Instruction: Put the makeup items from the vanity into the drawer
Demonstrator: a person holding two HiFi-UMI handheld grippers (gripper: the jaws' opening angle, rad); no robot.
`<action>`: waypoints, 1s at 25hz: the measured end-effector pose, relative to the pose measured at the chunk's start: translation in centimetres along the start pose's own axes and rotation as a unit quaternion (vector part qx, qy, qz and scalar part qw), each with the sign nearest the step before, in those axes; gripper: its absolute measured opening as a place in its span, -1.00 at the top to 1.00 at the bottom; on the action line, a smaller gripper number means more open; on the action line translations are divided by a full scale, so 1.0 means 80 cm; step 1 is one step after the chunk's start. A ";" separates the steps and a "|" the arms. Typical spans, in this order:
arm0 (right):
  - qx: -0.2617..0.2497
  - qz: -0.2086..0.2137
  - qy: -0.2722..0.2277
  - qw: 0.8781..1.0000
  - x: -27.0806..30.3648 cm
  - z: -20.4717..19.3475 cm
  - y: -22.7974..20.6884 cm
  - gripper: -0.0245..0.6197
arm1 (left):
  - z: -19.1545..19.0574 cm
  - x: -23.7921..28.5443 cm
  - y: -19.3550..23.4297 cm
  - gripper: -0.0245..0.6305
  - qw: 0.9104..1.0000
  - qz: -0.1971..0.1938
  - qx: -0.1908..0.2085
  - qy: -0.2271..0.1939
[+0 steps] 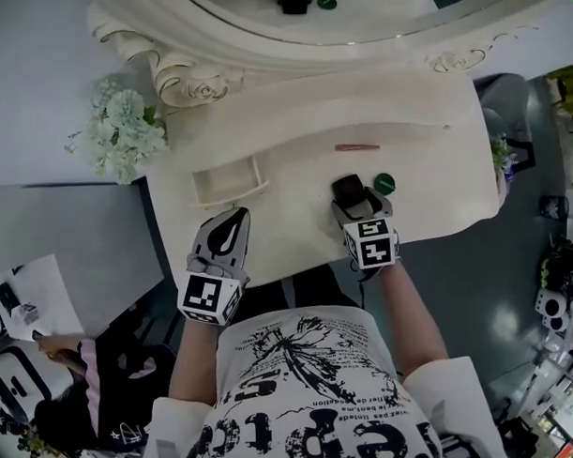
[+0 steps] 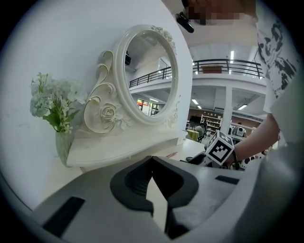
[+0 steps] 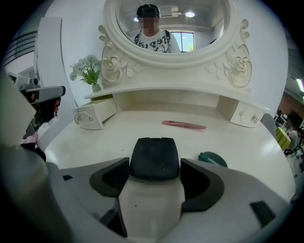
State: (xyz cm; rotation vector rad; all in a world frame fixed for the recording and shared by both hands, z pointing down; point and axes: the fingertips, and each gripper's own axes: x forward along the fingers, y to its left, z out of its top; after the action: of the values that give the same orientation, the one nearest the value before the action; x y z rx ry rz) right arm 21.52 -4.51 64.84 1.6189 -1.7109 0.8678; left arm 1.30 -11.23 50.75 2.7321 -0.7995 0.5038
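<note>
A black compact (image 3: 155, 157) lies flat on the white vanity top (image 1: 299, 130). It sits between the fingers of my right gripper (image 3: 155, 165), which is open with its jaws spread wide beside the compact's two sides. In the head view the right gripper (image 1: 351, 199) is near the vanity's front edge. A green round compact (image 1: 385, 184) rests just to its right, and a pink pencil (image 1: 357, 148) lies farther back. The small drawer (image 1: 227, 186) stands pulled out at the left and looks empty. My left gripper (image 1: 236, 217) hangs shut and empty in front of the drawer.
An oval mirror (image 3: 168, 28) in an ornate frame rises behind the vanity. A vase of pale flowers (image 1: 121, 131) stands at the back left. A second small drawer (image 3: 243, 114) at the right is closed. The floor drops off beyond the vanity's front edge.
</note>
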 end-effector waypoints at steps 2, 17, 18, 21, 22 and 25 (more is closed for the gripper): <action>-0.002 0.005 0.007 1.000 0.001 0.000 -0.001 -0.12 | 0.001 0.000 0.001 0.86 1.000 0.001 0.001 0.001; -0.011 0.067 -0.047 0.997 -0.038 0.084 0.060 -0.09 | 0.038 -0.038 0.035 0.86 0.999 0.029 0.013 -0.029; -0.017 0.073 -0.055 0.996 -0.041 0.095 0.069 -0.09 | 0.040 -0.043 0.039 0.86 0.999 0.034 0.013 -0.032; -0.042 0.093 -0.072 0.992 -0.038 0.130 0.096 -0.09 | 0.047 -0.057 0.055 0.87 0.998 0.055 0.010 -0.041; -0.049 0.100 -0.075 0.991 -0.036 0.139 0.105 -0.09 | 0.048 -0.063 0.060 0.87 0.997 0.062 0.008 -0.044; -0.065 0.121 -0.077 0.987 -0.030 0.158 0.137 -0.09 | 0.052 -0.081 0.073 0.87 0.996 0.076 -0.003 -0.055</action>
State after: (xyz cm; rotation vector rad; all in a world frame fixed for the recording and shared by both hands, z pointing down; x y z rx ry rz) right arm 10.72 -12.94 54.90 1.4441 -2.0611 0.7399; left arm -6.00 -14.32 45.27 2.7258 -1.0411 0.3834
